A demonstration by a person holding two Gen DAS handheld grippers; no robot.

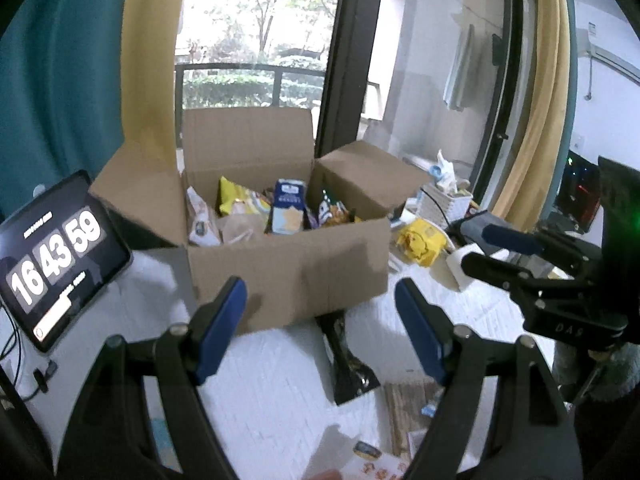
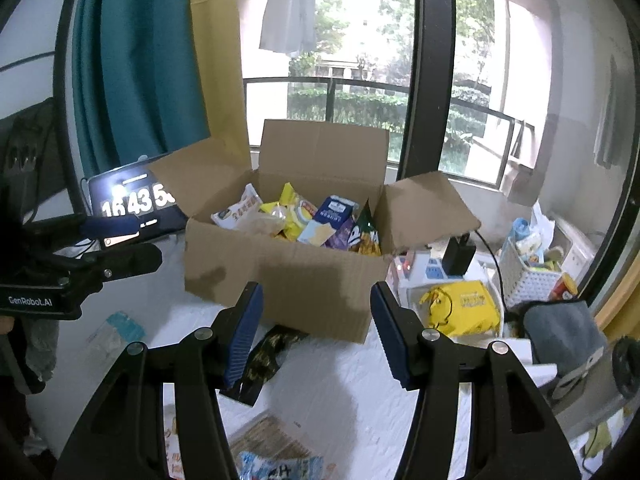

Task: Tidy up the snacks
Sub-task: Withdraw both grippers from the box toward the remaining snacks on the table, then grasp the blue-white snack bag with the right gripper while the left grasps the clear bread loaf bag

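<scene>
Cardboard box [image 1: 288, 268], flaps up, sits on the white table [image 1: 280, 392] before us, packed with snacks [image 2: 316, 220]. Our left gripper [image 1: 320, 316] and right gripper [image 2: 316, 332] hover near it, jaws apart and empty. A dark packet [image 2: 264, 360], possibly another snack, lies at the box's foot.

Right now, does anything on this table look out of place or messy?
Yes. A dark snack packet lies partly tucked under the front edge of the cardboard box, as if pinned there. More packets lie loose on the white table near the camera, outside the box, which already holds a jumble of snacks.
</scene>
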